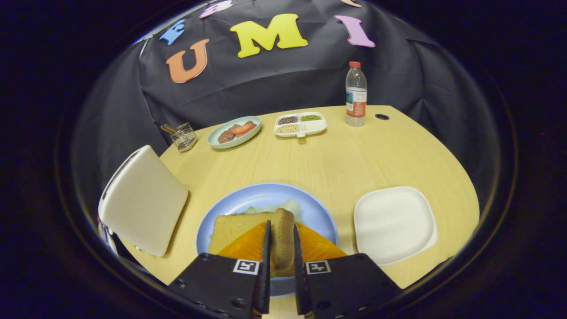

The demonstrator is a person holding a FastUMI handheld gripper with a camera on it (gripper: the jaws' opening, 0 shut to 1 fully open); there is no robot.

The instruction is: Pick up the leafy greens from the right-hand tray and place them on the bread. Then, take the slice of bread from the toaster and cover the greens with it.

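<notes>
Tabletop (336,164); gripper (281,232) clamping bread (281,241), greens (283,206) half-hidden

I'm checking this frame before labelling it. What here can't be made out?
- Gripper: fingers flank the bread slice; whether both press on it is unclear.
- Leafy greens: mostly hidden under the bread on the blue plate.
- Lower slice: its near end is covered by the fingers.
- Divided dish: contents too small to identify.
- Toaster: slots face away.

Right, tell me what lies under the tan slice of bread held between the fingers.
Pale leafy greens peek out beyond the tan bread slice on the round blue plate. The gripper grips the slice; any lower slice is covered.
</notes>
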